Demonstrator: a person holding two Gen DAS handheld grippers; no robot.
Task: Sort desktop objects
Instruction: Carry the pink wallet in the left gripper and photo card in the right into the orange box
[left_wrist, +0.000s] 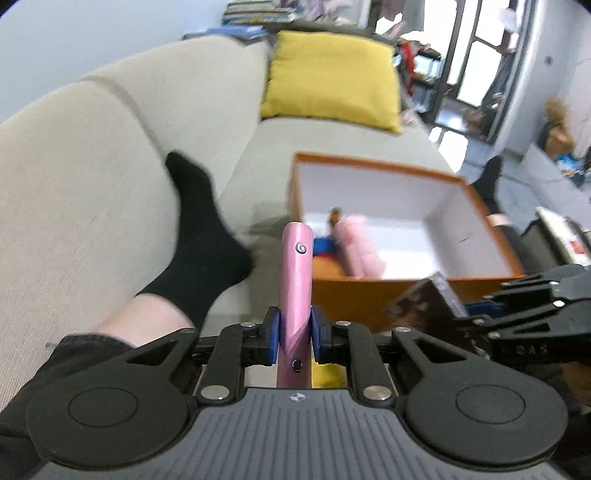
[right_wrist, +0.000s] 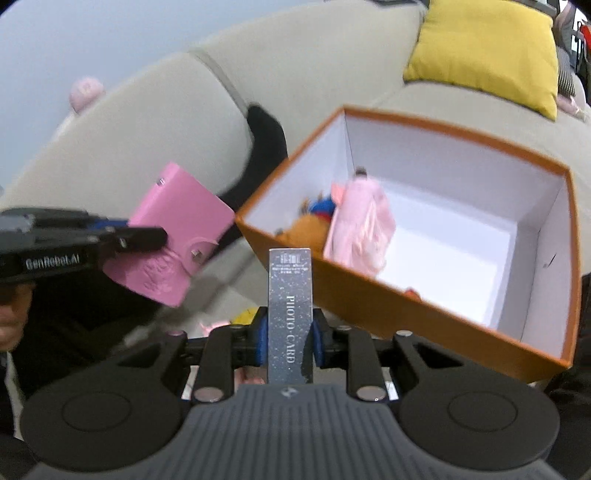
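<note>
My left gripper (left_wrist: 294, 332) is shut on a pink card holder (left_wrist: 295, 280), seen edge-on between its blue pads; the right wrist view shows the same pink card holder (right_wrist: 177, 229) flat-on, held by the left gripper (right_wrist: 147, 233) at the left. My right gripper (right_wrist: 290, 338) is shut on a dark glittery photo card box (right_wrist: 290, 306) standing upright. In the left wrist view the photo card box (left_wrist: 428, 299) hangs at the right in the right gripper (left_wrist: 469, 314). Both are held up just short of an open orange box (right_wrist: 436, 314) with white walls, which contains a pink doll (right_wrist: 360, 225) and a soft orange and blue toy (right_wrist: 314, 221).
The orange box (left_wrist: 369, 295) rests on a beige sofa (left_wrist: 66, 192) with a yellow cushion (left_wrist: 332, 77). A person's leg in a black sock (left_wrist: 199, 236) lies on the seat left of the box. Small yellow and pink items (right_wrist: 245, 315) lie below the grippers.
</note>
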